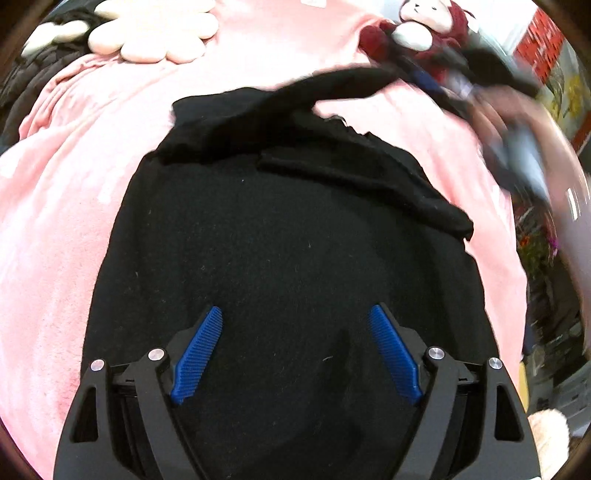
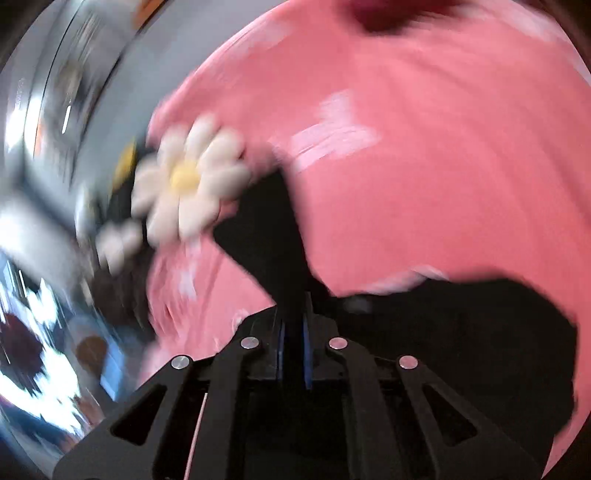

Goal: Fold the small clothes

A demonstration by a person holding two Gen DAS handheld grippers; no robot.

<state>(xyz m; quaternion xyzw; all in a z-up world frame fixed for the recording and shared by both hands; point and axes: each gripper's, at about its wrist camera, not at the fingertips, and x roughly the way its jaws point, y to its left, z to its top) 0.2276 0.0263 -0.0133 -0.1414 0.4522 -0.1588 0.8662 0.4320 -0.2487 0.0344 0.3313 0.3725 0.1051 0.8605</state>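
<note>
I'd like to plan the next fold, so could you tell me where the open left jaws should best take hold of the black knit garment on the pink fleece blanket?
Take the black knit garment at its left side edge, coming in from the pink fleece blanket. That edge lies flat and free. The right gripper already pinches a black strip.

Lots of open pink blanket (image 1: 66, 206) left of the black cloth (image 1: 288, 258); blocked far off by flower pillow (image 1: 155, 33) and stuffed toy (image 1: 421, 26).
</note>
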